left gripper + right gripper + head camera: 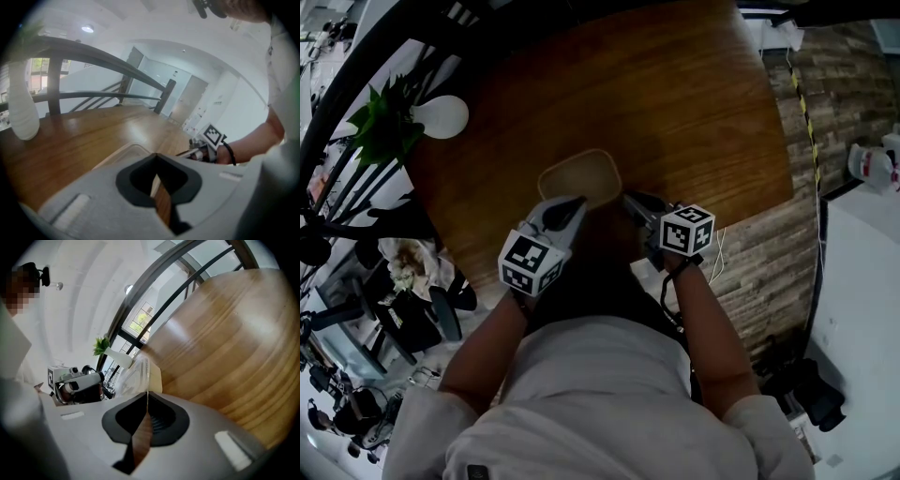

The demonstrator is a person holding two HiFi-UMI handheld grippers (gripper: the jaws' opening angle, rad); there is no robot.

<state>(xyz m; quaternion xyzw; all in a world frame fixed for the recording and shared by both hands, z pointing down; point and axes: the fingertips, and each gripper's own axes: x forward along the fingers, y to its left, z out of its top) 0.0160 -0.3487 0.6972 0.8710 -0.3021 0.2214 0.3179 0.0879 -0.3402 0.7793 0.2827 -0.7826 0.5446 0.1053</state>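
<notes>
You're at a big rounded desk of glossy brown wood [675,94], and a dark curved metal railing [356,80] runs round its far edge. Off to your right the floor is grey-brown stone-look planking [769,253] with a yellow-and-black striped tape line [806,112] across it. The white plaster walls and ceiling [154,28] are totally plain, with one round ceiling light [87,29] switched on. Daylight comes in through a window [40,70] past the rail. A few black office chairs [403,319] sit lower down on your left.
</notes>
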